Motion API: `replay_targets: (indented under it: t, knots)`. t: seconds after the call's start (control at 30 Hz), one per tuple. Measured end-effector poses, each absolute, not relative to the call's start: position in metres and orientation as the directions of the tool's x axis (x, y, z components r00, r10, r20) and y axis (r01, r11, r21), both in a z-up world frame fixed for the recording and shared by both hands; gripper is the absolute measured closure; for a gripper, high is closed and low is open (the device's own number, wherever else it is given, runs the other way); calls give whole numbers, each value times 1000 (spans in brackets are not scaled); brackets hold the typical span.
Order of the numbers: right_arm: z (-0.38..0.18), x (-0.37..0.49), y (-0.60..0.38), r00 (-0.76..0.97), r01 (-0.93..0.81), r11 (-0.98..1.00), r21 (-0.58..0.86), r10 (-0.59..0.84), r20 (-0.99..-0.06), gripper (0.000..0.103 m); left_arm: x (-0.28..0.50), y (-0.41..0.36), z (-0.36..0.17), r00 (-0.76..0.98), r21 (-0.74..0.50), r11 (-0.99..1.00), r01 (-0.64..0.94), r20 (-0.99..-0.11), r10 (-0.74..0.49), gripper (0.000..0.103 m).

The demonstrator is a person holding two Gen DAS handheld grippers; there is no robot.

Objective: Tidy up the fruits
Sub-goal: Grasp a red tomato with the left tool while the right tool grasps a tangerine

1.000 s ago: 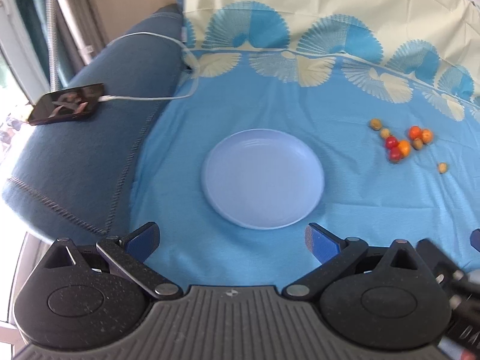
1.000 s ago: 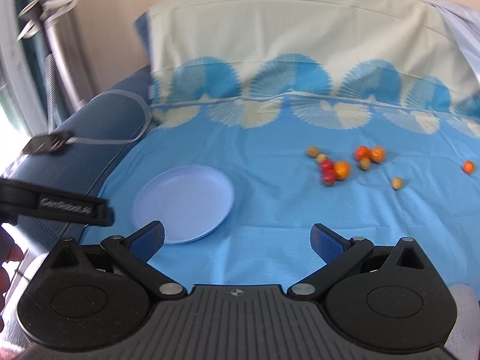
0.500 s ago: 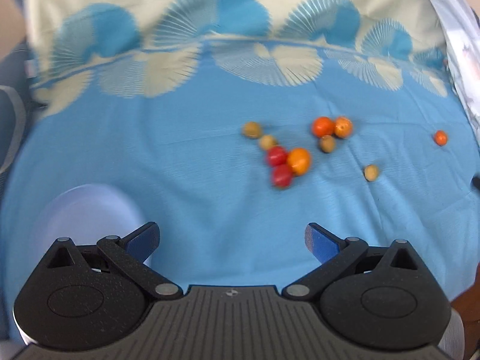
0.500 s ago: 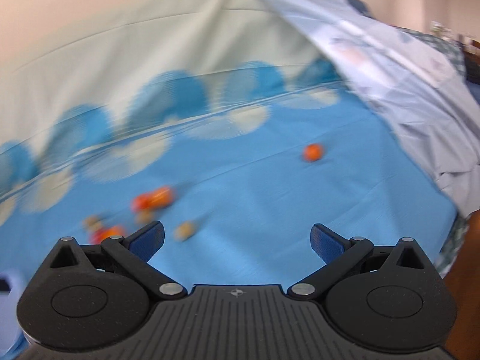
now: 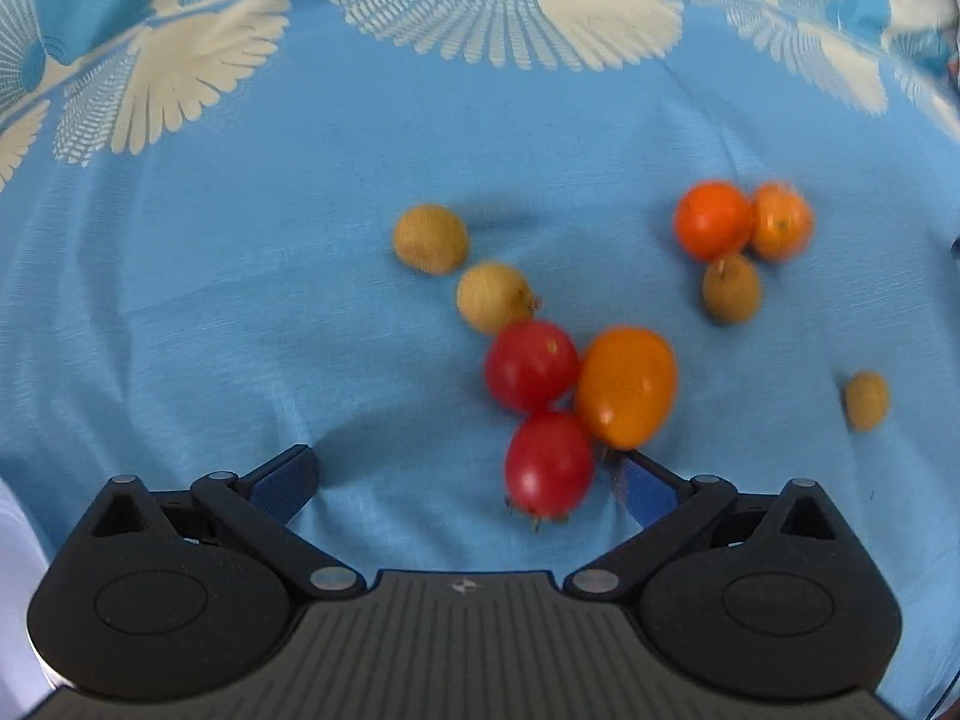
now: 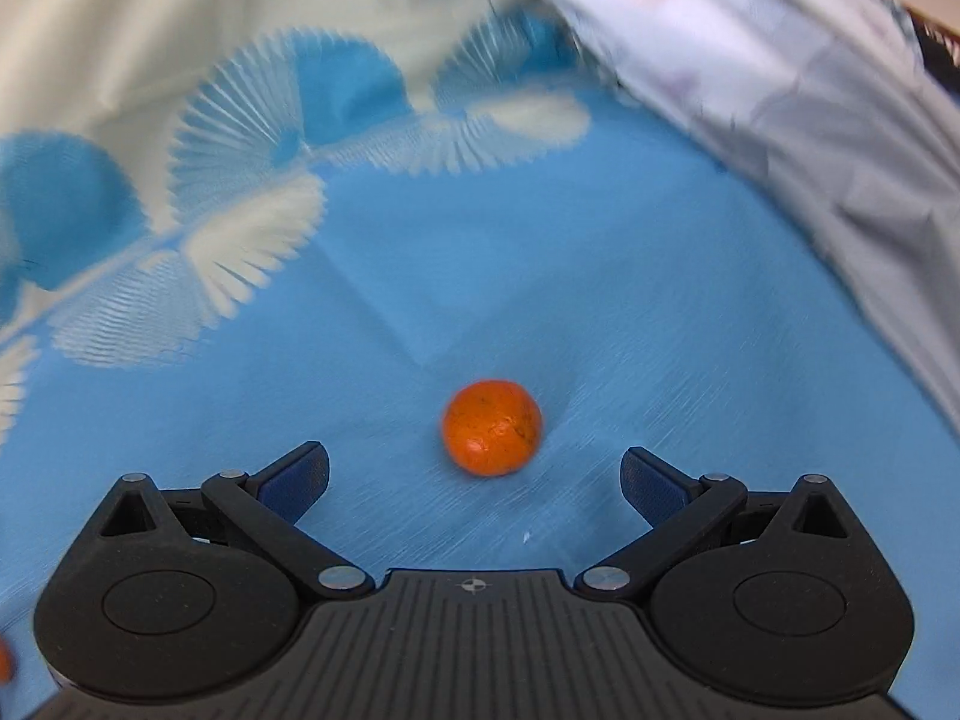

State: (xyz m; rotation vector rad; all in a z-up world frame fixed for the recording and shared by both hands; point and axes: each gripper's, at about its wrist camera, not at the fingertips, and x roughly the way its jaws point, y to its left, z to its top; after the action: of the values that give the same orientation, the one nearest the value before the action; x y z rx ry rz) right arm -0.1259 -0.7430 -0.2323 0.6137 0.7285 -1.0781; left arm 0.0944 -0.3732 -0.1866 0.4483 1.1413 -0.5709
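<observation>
In the left wrist view my left gripper (image 5: 465,480) is open and empty, just short of a cluster of small fruits on the blue cloth. A red tomato (image 5: 549,461) lies nearest, by the right fingertip, with a second red tomato (image 5: 531,365) and an orange oval fruit (image 5: 627,385) touching behind it. Two tan fruits (image 5: 431,238) (image 5: 493,296) lie farther back. In the right wrist view my right gripper (image 6: 474,483) is open and empty, with a lone small orange (image 6: 492,435) just beyond the fingertips, between them.
Two orange fruits (image 5: 713,219) and a tan one (image 5: 731,288) sit at the right back; another tan fruit (image 5: 866,399) lies far right. A sliver of the pale plate (image 5: 15,570) shows at the left edge. A grey-white sheet (image 6: 810,120) rises to the right of the orange.
Both grippers have moved right and closer to the fruits. The left one left the plate and reached the cluster; the right one closed in on the lone orange. Both stayed open.
</observation>
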Motion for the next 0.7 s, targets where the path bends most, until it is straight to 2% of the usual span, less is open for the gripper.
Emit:
replay_targets:
  t: [0.03, 0.1, 0.13, 0.17, 0.2, 0.23, 0.27, 0.37, 0.47, 0.7]
  knots:
    - [-234, -121, -738, 276, 928, 370, 45, -602, -750, 0, 96, -373, -186, 299, 42, 770, 636, -934, -196, 0]
    - [-236, -116, -731, 270, 918, 396, -3, -632, -726, 3, 97, -369, -180, 311, 26, 768, 639, -923, -228, 13]
    - [-235, -119, -728, 287, 920, 392, 18, -641, -712, 9, 98, -368, -177, 310, 16, 761, 649, -918, -246, 28]
    - [-234, -120, -726, 273, 927, 375, 10, -657, -702, 25, 98, -367, -173, 301, 2, 746, 666, -916, -266, 49]
    - [-231, -123, -723, 272, 928, 373, 5, -667, -694, 51, 97, -366, -169, 288, -13, 731, 682, -914, -285, 61]
    - [-226, -126, -722, 290, 923, 386, 17, -663, -690, 64, 96, -366, -166, 278, -21, 720, 693, -914, -294, 71]
    - [-224, -126, -721, 293, 921, 388, 21, -659, -693, 67, 93, -366, -163, 276, -21, 709, 705, -913, -302, 71]
    - [-214, -130, -717, 288, 918, 396, 9, -653, -700, 67, 85, -365, -154, 308, 3, 703, 711, -900, -308, 72]
    - [-196, -137, -697, 306, 910, 415, 5, -663, -683, 67, 80, -355, -140, 302, -29, 717, 696, -895, -330, 72]
    - [-140, -156, -603, 474, 828, 550, 108, -584, -660, 67, 64, -301, -95, 335, -57, 755, 653, -872, -356, 71]
